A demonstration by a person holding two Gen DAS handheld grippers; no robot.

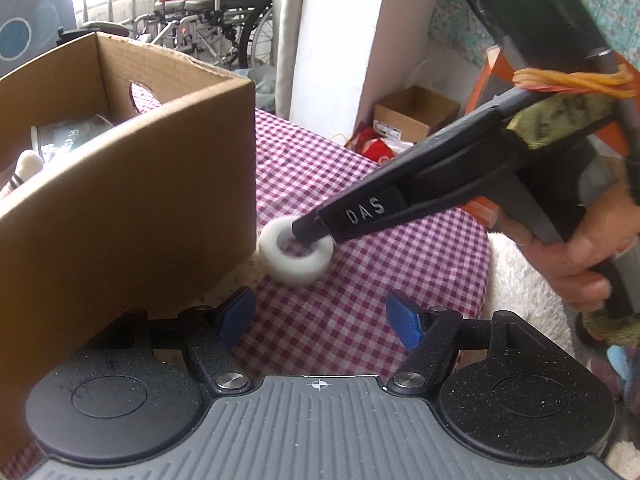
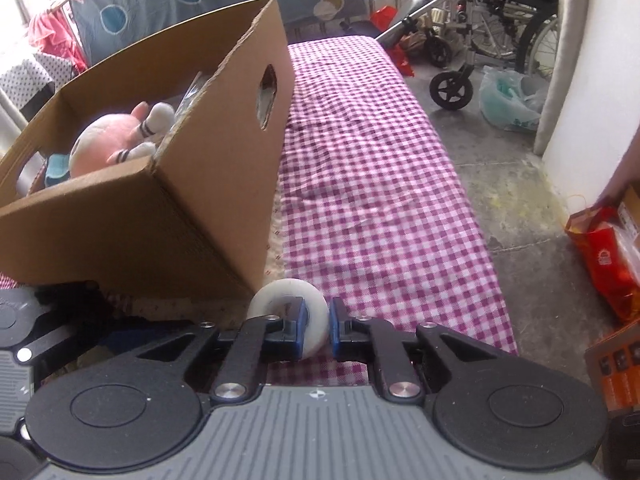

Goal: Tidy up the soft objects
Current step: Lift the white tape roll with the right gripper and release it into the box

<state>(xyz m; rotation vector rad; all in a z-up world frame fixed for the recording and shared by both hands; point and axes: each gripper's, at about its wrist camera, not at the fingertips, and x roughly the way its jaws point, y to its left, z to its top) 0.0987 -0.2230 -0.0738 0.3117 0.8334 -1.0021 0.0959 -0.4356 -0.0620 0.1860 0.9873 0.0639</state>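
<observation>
Checked tablecloth (image 2: 380, 184), wheelchair (image 2: 500, 12) behind; right gripper (image 2: 316, 330) clamped on white ring (image 2: 280, 292), left gripper (image 1: 320, 316) wide.

Cardboard box (image 2: 168, 216): base and left end cut off by the frame edge. Plush toy (image 2: 108, 148) inside it, lower body hidden behind the box wall. Beside the box, white ring (image 2: 280, 292), near side covered by fingers (image 2: 298, 334); possibly foam.

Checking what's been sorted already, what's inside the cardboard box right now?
Inside the cardboard box lies a pink plush toy with striped white limbs, something teal beside it, and clear plastic packaging. The box walls hide whatever lies deeper.
</observation>
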